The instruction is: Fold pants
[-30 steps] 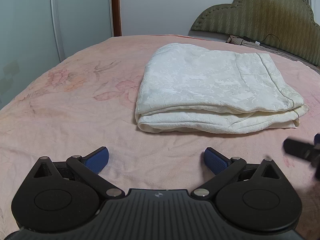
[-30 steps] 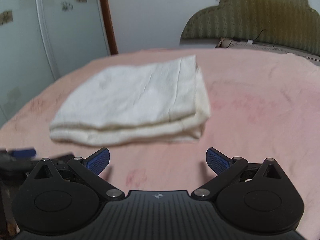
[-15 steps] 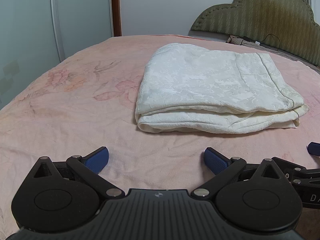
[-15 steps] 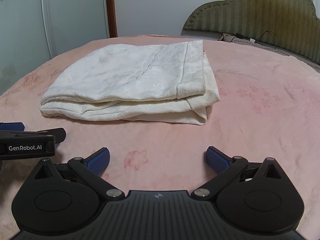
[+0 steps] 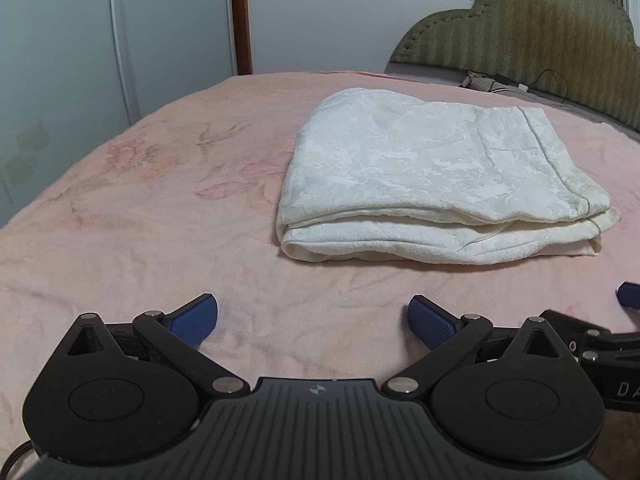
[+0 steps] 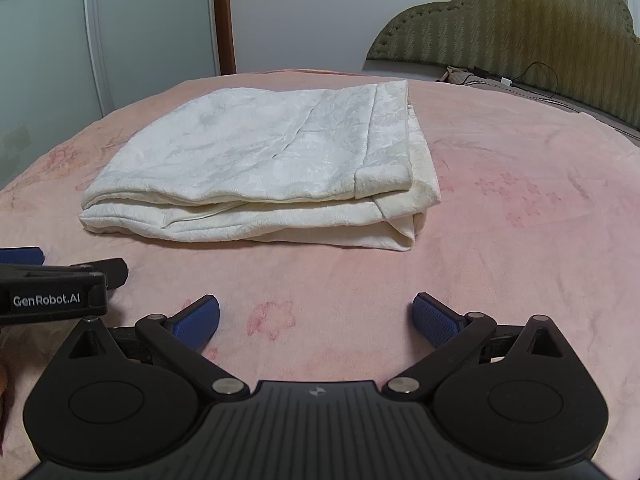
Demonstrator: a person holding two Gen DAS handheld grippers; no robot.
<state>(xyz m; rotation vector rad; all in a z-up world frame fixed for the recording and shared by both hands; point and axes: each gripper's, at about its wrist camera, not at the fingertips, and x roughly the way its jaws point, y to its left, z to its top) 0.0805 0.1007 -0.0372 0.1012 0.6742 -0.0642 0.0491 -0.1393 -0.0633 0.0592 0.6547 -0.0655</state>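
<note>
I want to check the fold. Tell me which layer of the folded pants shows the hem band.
The top layer of the white pants: its wide hem band runs along the right edge, with the plainer cream layers stacked beneath it.

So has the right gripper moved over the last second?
Yes. In the left wrist view the right gripper has come in lower and closer beside the left gripper, while the pants kept their place.

Pink floral bedspread [image 5: 160,208], olive padded headboard [image 5: 540,36], pale wardrobe doors [image 5: 120,32].
</note>
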